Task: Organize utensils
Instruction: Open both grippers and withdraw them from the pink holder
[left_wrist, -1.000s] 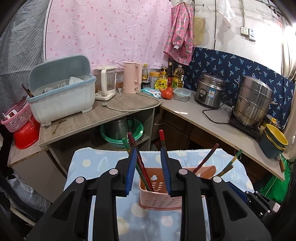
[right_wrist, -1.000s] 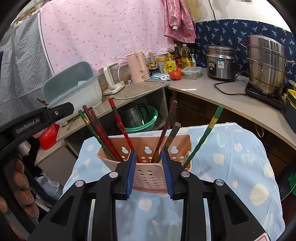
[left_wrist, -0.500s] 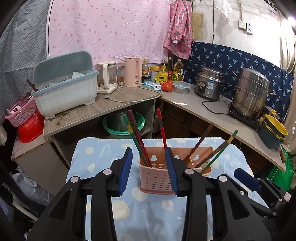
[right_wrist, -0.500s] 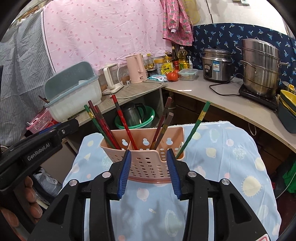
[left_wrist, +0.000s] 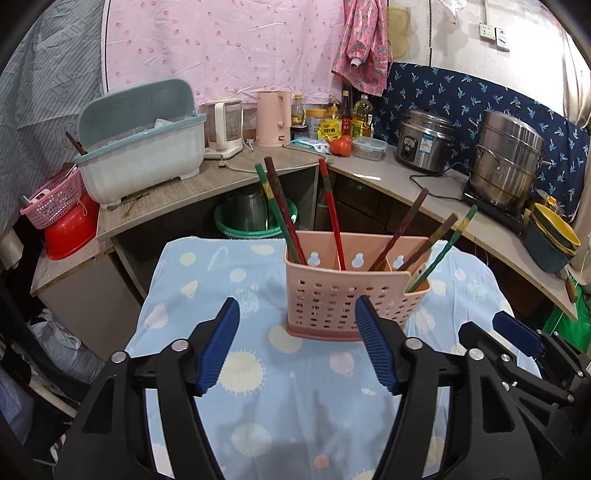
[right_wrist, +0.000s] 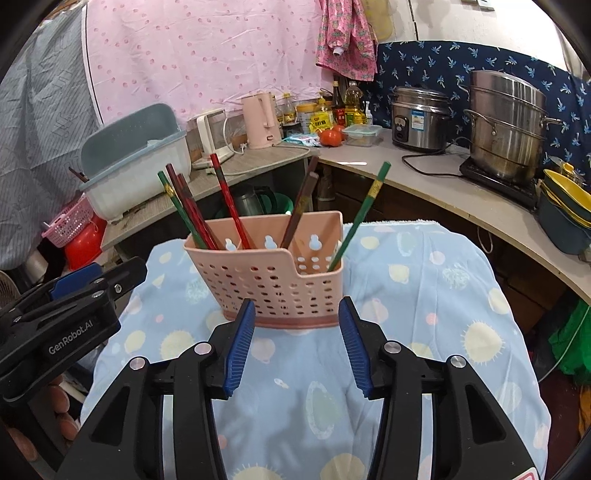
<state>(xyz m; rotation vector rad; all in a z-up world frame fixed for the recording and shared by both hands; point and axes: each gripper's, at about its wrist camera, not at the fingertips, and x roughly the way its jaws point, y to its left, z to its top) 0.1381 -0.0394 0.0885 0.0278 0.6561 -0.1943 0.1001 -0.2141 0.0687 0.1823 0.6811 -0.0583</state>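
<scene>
A pink perforated utensil basket (left_wrist: 343, 291) (right_wrist: 273, 280) stands upright on a small table under a pale blue cloth (left_wrist: 258, 387) (right_wrist: 424, 295). Several red, green and brown chopsticks (left_wrist: 330, 210) (right_wrist: 227, 201) lean in its compartments. My left gripper (left_wrist: 297, 314) sits just in front of the basket, its jaws opening, nothing between them. My right gripper (right_wrist: 297, 314) is also just short of the basket, jaws opening and empty. Each gripper appears at the edge of the other's view.
Behind the table runs an L-shaped counter (left_wrist: 373, 173) with a blue-grey dish drainer (left_wrist: 144, 147), kettles, bottles, a rice cooker (left_wrist: 424, 140) and a steel steamer pot (left_wrist: 508, 162). Stacked bowls (left_wrist: 554, 240) sit far right. A green basin (left_wrist: 255, 218) rests under the counter.
Both grippers have drawn back from the basket and their jaws have spread wider. The basket now stands free ahead of the fingertips instead of between them.
</scene>
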